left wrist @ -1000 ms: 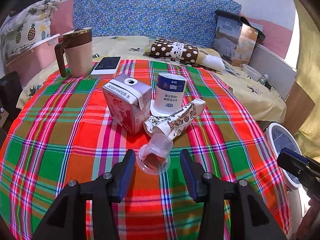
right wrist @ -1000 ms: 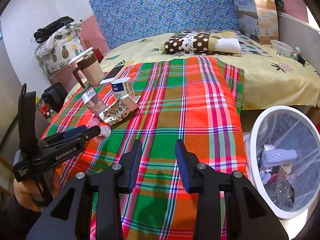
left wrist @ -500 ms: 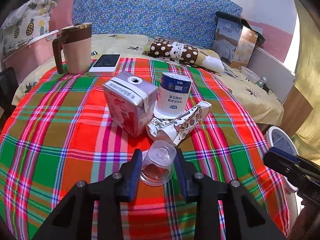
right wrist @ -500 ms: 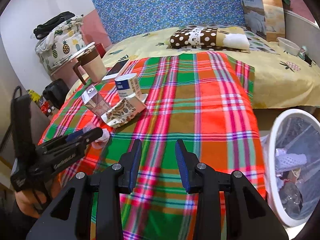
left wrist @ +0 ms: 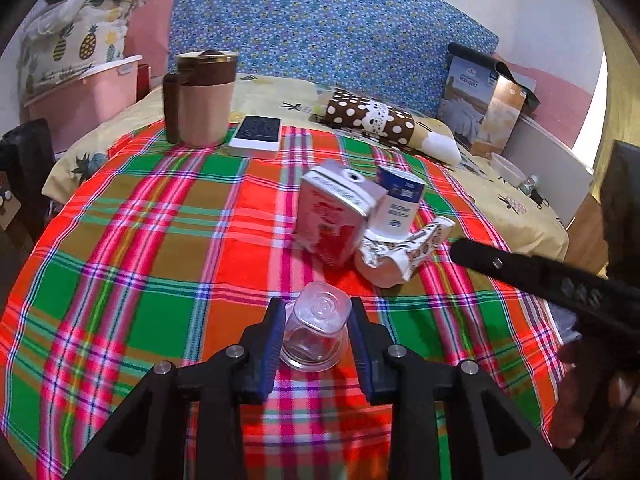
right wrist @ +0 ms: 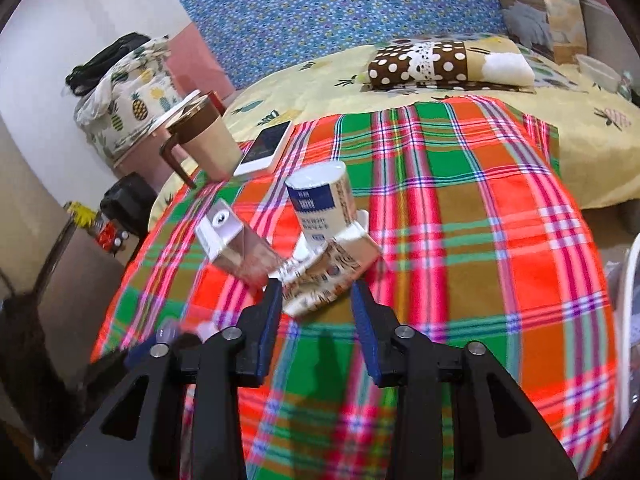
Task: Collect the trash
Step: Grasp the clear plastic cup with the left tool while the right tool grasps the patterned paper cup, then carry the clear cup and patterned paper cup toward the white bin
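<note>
The left gripper (left wrist: 316, 330) has closed, its fingers pinching the clear plastic cup (left wrist: 315, 326); the right gripper (right wrist: 314, 312), fingers spread, now approaches the crumpled wrapper (right wrist: 320, 280).

The trash bin (right wrist: 634, 320) is cut off at the right wrist view's right edge. The left gripper (right wrist: 172, 336) there is a blur, mostly hidden behind the right gripper's (right wrist: 314, 304) finger.

both views are bright, with strong saturated colours and soft shadows. daylight glare comes from the right edge of the left view. the fisheye bends the edges, and the corners are black. the right view has motion blur, strongest on the milk carton (right wrist: 236, 240).
</note>
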Demonstrator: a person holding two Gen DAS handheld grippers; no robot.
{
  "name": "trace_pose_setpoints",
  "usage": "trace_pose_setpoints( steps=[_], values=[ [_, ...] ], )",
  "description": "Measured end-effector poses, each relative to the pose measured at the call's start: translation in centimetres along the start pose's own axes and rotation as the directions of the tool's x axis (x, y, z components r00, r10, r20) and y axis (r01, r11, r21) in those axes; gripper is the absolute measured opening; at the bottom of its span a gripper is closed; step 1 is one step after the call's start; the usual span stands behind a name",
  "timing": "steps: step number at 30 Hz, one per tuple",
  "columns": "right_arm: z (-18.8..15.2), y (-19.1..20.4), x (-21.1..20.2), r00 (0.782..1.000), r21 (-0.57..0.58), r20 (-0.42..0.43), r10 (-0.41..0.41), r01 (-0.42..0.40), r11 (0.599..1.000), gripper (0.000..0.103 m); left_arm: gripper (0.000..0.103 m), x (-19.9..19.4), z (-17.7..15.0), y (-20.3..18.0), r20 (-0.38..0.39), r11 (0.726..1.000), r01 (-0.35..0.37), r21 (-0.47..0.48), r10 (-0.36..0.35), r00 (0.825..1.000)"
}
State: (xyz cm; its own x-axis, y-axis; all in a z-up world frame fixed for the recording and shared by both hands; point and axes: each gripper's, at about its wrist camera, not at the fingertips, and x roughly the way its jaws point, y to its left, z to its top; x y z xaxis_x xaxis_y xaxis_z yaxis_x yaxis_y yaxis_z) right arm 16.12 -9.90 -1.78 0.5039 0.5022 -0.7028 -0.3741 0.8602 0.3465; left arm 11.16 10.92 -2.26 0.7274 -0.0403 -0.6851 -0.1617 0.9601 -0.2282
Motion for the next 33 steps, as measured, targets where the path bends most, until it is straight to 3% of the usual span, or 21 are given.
trace_pose_setpoints(
  steps=[9, 14, 15, 17, 19, 33],
  values=[
    [0.1, 1.1, 3.1, 0.996, 0.1, -0.049, -0.076, 0.08, 0.992, 0.051, 0.032, -0.1, -0.2, 1.7, 0.0, 0.999, 0.019, -0.028, -0.019, 1.0],
    [-0.2, 0.4, 3.7, 0.988, 0.098, -0.088, -0.125, 0.134, 0.986, 0.051, 0.032, 0.0, -0.1, 2.0, -0.002, 0.999, 0.034, -0.031, -0.034, 0.999],
    [-0.3, 0.1, 3.6, 0.988, 0.099, -0.089, -0.123, 0.132, 0.986, 0.049, 0.032, 0.0, -0.1, 2.0, -0.002, 0.999, 0.037, -0.03, -0.037, 0.999],
    [-0.2, -0.2, 3.3, 0.989, 0.098, -0.083, -0.122, 0.129, 0.987, 0.031, 0.032, 0.1, -0.2, 1.9, -0.004, 0.999, 0.042, -0.031, -0.042, 0.999],
    [-0.2, -0.3, 3.0, 0.988, 0.081, -0.082, -0.133, 0.14, 0.987, 0.024, 0.032, 0.2, -0.2, 1.9, -0.006, 0.999, 0.045, -0.031, -0.045, 0.999],
    [-1.5, -1.6, -0.6, 0.988, -0.004, -0.05, -0.146, 0.146, 0.989, 0.021, 0.032, -0.2, -0.7, -0.7, -0.01, 0.999, 0.052, 0.006, -0.052, 0.999]
  ],
)
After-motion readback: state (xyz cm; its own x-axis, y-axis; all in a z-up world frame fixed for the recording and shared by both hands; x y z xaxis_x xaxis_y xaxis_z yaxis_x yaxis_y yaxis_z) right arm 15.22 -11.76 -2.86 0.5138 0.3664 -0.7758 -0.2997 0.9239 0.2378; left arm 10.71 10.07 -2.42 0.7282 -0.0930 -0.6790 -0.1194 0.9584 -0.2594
